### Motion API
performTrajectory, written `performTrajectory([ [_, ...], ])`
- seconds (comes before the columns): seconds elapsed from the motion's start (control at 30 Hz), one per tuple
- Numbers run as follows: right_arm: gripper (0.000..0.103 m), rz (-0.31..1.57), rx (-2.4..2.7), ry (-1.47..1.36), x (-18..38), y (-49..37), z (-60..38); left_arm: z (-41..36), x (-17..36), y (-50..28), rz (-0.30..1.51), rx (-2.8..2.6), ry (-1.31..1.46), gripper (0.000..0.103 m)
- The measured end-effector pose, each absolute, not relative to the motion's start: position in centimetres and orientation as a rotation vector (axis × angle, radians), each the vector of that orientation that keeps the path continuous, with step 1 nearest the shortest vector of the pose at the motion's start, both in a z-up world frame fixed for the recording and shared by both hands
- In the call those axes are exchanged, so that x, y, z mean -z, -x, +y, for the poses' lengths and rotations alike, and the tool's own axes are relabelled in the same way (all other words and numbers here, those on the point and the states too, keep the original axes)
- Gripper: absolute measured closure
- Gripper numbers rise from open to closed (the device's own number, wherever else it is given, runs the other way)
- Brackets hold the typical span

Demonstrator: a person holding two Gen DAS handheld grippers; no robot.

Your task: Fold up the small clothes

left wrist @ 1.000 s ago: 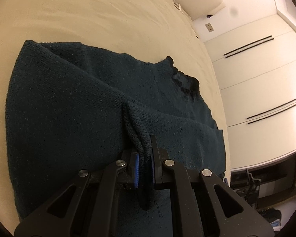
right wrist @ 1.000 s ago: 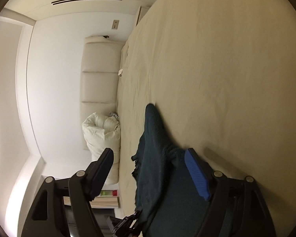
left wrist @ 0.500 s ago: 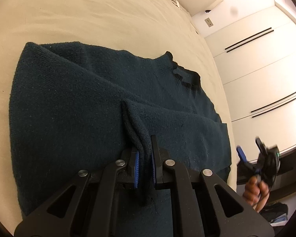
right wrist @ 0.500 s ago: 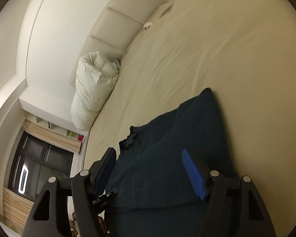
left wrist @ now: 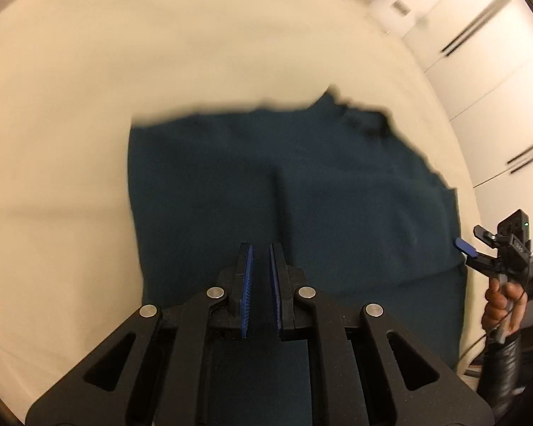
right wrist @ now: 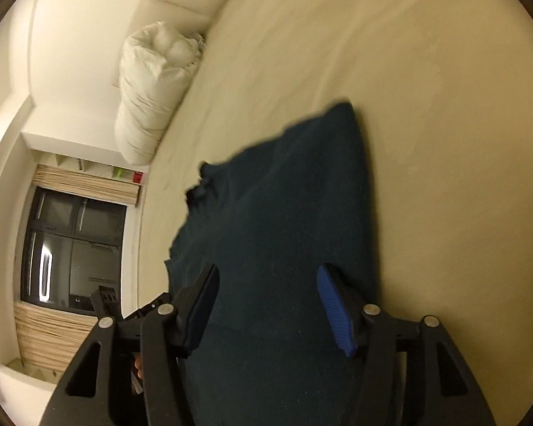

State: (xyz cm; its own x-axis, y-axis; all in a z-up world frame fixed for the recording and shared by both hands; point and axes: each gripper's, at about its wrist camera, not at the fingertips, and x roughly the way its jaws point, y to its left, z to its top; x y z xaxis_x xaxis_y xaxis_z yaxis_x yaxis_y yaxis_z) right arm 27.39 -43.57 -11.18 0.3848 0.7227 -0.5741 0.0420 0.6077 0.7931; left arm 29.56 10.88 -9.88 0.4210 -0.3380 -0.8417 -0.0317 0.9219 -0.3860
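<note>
- One broad bed (left wrist: 71, 124) fills most of both views, under a smooth cream sheet with only faint creases.
- Flat on that sheet lies the dark teal sweater (left wrist: 337, 195), a soft, fine knit. Its far edge is ragged and dips at the neckline, and a low ridge of fabric runs down the middle toward the left tool.
- White cupboard doors (left wrist: 479, 71) with thin dark slot handles stand beyond the bed.
- A puffy white duvet roll (right wrist: 152, 88), wrinkled and bundled, leans in the corner against the padded headboard.
- Left gripper (left wrist: 261, 248): black angular arms and ribbed blue pads drawn almost together, leaving just a narrow slit, poised over the sweater's near half. Blur hides whether any knit is nipped there.
- Right gripper (right wrist: 266, 273): its jaws stand well apart and have just been closing. The sweater's side portion lies under the gap, and neither pad presses on it.
- A hand (left wrist: 502, 305) grips the right tool's handle just off the sweater's side edge, with a glossy black sleeve (left wrist: 501, 365) below it.
</note>
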Motion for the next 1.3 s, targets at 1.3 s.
performTrajectory([
  [1.3,0.029,0.985,-0.557,-0.741,9.3,-7.0,-46.3,10.7,14.8,-10.1,0.997,0.267,0.408,0.094],
])
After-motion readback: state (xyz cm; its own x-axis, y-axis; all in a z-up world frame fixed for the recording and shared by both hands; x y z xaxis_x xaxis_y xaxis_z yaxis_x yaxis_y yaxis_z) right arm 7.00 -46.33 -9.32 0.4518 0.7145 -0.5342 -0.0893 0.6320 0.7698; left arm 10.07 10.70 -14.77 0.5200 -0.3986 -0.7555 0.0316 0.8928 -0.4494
